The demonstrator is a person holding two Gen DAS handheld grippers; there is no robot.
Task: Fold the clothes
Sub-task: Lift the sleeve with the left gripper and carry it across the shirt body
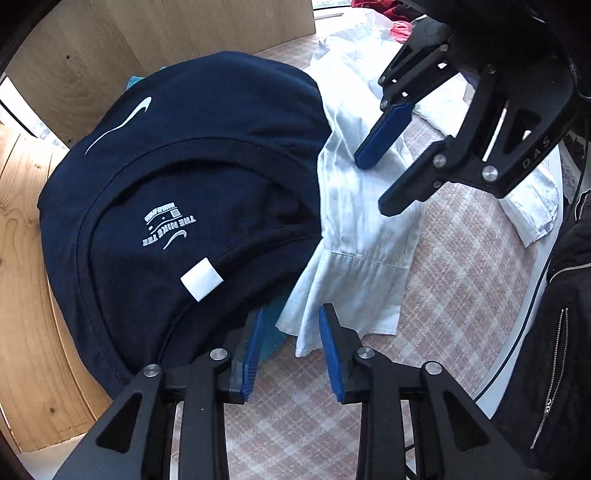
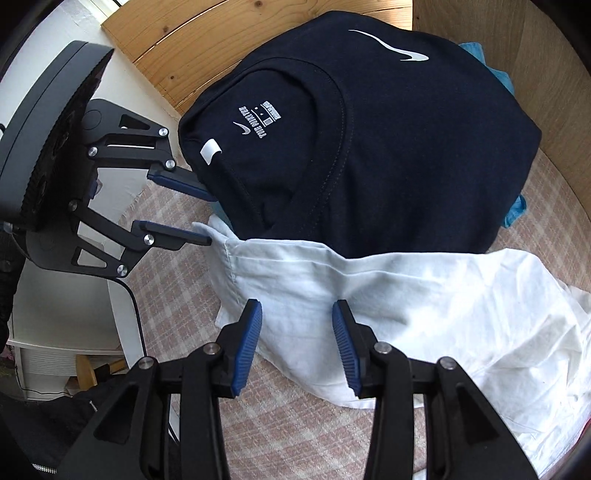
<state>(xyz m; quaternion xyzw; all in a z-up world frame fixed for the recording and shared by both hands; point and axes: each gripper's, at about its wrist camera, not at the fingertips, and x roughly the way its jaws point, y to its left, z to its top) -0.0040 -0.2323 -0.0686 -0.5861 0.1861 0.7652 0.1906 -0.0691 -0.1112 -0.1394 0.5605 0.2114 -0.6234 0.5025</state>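
Note:
A folded navy Nike T-shirt (image 1: 192, 192) lies on the checked cloth with its collar and white tag up; it also shows in the right wrist view (image 2: 388, 147). A white garment (image 1: 354, 236) lies crumpled beside it and partly under its edge (image 2: 424, 295). My left gripper (image 1: 291, 354) is open and empty at the navy shirt's near edge; it also shows in the right wrist view (image 2: 210, 218). My right gripper (image 2: 297, 350) is open and empty over the white garment; it shows in the left wrist view (image 1: 369, 188) as well.
A teal garment (image 2: 513, 214) pokes out under the navy shirt. Wooden panels (image 1: 147, 33) stand behind and to the left. A pink checked cloth (image 1: 461, 240) covers the surface. Red clothes (image 1: 399, 26) lie at the far back. A black jacket (image 1: 554, 350) is at the right.

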